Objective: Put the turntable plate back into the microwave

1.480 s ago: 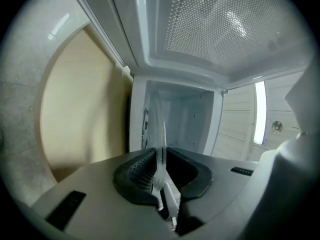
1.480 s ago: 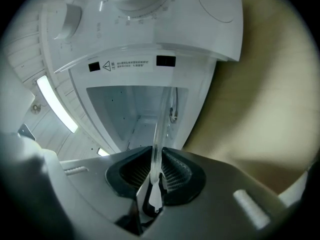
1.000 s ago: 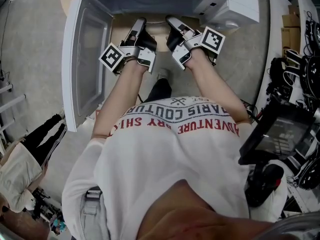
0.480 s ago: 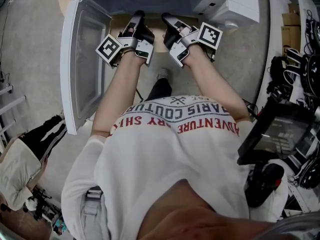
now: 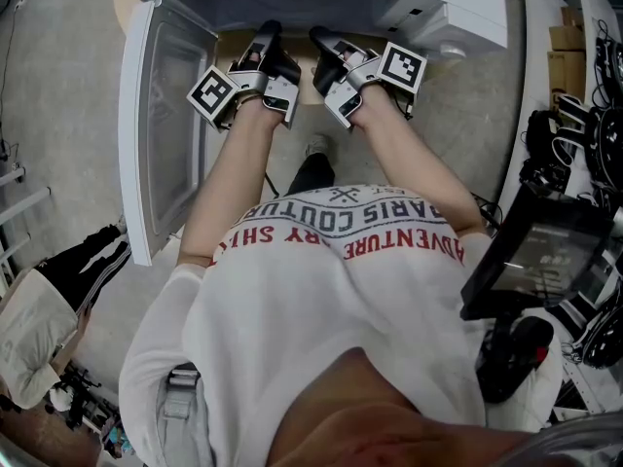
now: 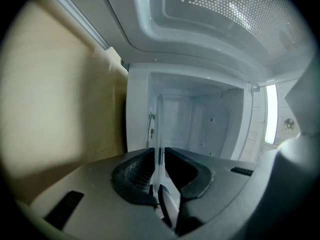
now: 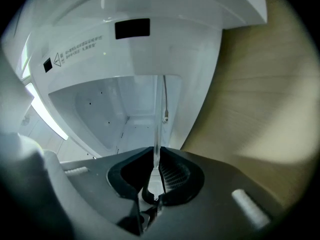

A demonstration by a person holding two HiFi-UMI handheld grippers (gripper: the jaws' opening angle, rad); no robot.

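Left gripper (image 6: 159, 160) and right gripper (image 7: 154, 170) each clenched on opposite rims of clear turntable plate (image 6: 159, 126), held at front edge of microwave (image 5: 450, 10) cavity; door (image 5: 164, 129) swung open.

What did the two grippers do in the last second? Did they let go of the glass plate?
The left gripper and right gripper moved forward, toward the cavity of the open microwave, carrying the turntable plate along; the right one also shifted slightly leftward. Nothing was let go: both stay shut on the plate's edge. The microwave and its door stayed put.
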